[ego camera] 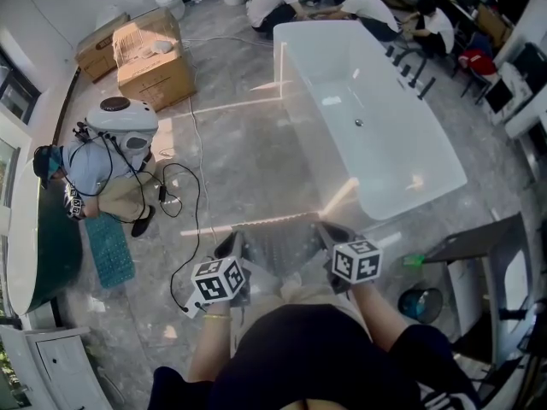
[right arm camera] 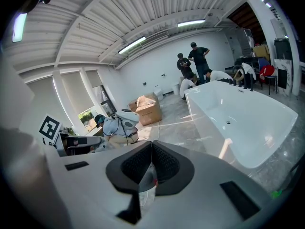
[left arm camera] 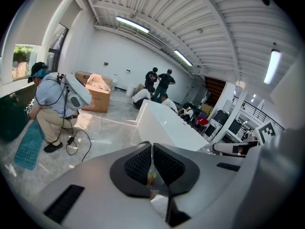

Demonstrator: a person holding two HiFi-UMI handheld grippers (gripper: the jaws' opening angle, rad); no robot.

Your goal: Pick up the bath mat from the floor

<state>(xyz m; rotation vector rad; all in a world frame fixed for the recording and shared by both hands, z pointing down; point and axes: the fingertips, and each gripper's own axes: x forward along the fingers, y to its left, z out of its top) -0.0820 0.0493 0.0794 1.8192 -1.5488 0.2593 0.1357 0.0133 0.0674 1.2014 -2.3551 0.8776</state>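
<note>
A grey, textured bath mat (ego camera: 285, 248) hangs stretched between my two grippers, just in front of my body and off the floor. My left gripper (ego camera: 232, 246) pinches its left edge and my right gripper (ego camera: 330, 234) its right edge. In the left gripper view the jaws (left arm camera: 152, 148) are closed with a thin pale sheet caught between the black pads. The right gripper view shows the same: the jaws (right arm camera: 151, 146) are together, and a pale sheet hangs below the pads.
A white bathtub (ego camera: 425, 148) stands ahead on the right. A person (ego camera: 101, 173) crouches at the left beside a teal mat (ego camera: 111, 250), with cables (ego camera: 193, 216) trailing over the marble floor. Cardboard boxes (ego camera: 154, 62) sit far left. A blue bucket (ego camera: 420, 304) and dark shelving (ego camera: 500, 272) are on the right.
</note>
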